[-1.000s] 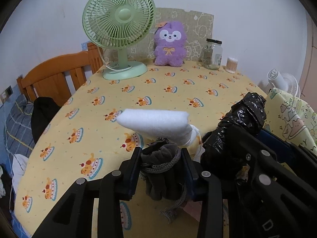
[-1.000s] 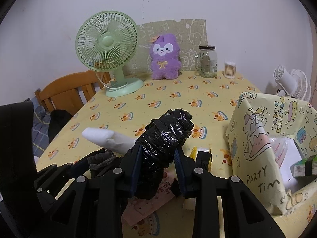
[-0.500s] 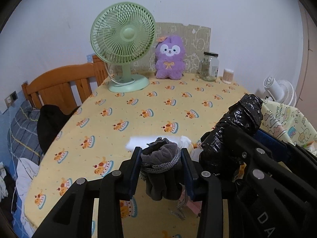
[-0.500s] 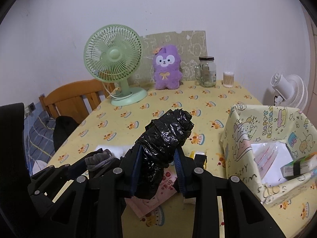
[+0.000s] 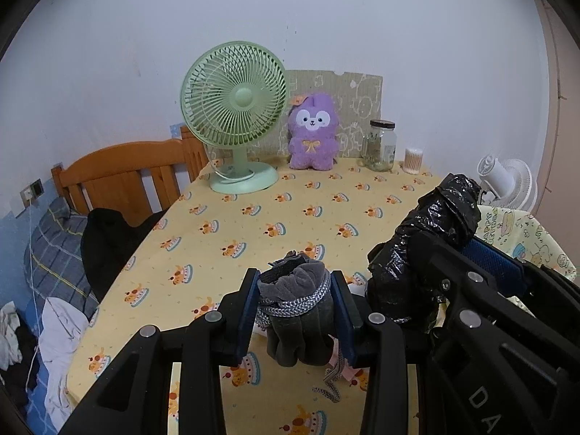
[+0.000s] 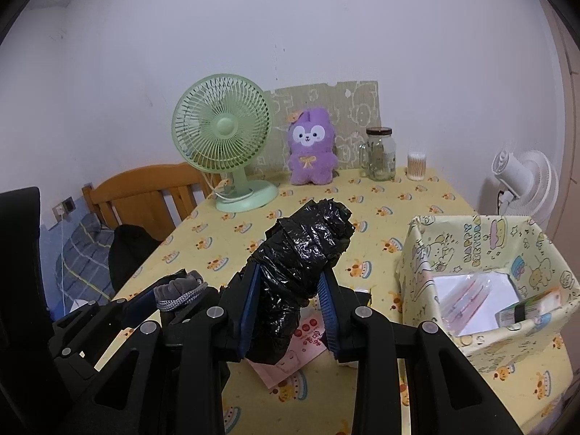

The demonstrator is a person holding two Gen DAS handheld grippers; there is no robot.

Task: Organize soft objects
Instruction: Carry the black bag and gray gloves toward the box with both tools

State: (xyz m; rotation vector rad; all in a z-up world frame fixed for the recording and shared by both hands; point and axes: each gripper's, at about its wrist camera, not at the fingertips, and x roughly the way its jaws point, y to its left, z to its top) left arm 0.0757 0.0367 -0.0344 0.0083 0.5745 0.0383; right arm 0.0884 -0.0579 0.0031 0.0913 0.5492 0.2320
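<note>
Table [image 6: 417,195]: yellow cake-print cloth; fan, plush toy and jar at the far edge.
Left gripper [image 5: 295,301]: clamps a grey drawstring pouch [image 5: 295,308], clear of the cloth.
Right gripper [image 6: 288,301]: clamps a black plastic roll [image 6: 301,253], also aloft.
Box [image 6: 417,253]: just right of the roll, holding packets.
Progress: both items picked, neither stowed; destination presumably the box.
Hidden: items beneath the grippers; pouch contents.
</note>
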